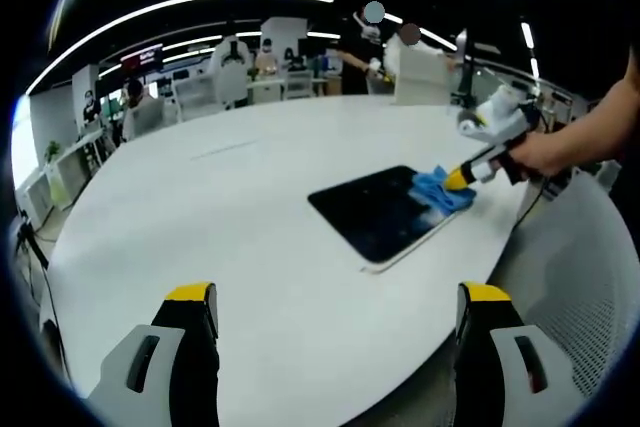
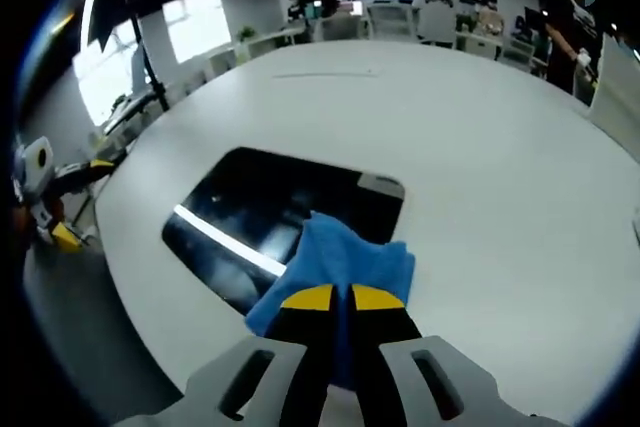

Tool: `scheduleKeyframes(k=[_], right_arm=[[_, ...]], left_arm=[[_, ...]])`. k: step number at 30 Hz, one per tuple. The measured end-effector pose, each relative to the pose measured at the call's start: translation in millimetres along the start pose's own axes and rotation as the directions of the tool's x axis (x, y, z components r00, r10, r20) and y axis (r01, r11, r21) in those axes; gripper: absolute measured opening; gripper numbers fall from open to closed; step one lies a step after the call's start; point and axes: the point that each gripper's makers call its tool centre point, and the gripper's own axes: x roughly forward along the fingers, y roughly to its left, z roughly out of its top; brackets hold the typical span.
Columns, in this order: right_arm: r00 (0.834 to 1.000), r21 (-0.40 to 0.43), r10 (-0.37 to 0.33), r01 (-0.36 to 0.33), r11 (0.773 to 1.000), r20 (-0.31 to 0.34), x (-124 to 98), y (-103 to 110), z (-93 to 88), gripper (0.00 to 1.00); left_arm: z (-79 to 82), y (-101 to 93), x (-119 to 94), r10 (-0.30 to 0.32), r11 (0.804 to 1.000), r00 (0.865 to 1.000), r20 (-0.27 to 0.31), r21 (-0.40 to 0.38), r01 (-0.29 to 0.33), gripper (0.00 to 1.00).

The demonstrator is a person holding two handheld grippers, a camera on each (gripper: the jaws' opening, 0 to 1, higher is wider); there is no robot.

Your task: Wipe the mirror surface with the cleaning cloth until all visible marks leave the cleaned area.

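Observation:
A dark rectangular mirror (image 1: 378,211) lies flat on the white table (image 1: 240,197), near its right edge. A blue cleaning cloth (image 1: 441,189) rests on the mirror's right end. My right gripper (image 1: 459,179) pinches that cloth, with a hand behind it. In the right gripper view the mirror (image 2: 260,222) reflects a ceiling light strip, and the blue cloth (image 2: 340,259) covers its near corner with my right gripper (image 2: 343,299) shut on it. My left gripper (image 1: 338,302) hangs open over the table's near part, well short of the mirror, holding nothing.
The table edge (image 1: 500,247) curves close by the mirror, with a perforated grey surface (image 1: 580,277) beyond it. Desks, chairs and people (image 1: 250,62) stand at the far side of the room. My left gripper (image 2: 45,202) shows small at the left edge of the right gripper view.

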Motion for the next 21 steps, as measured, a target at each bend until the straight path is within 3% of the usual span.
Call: scheduleKeyframes(k=[21], right_arm=[[1.0,0.027,-0.01,0.01,1.0,0.002,-1.9,1.4,-2.1,0.0]], left_arm=[[7.5,-2.4,-0.5,-0.016,1.0,0.999,0.046,-0.012,0.016,0.99]])
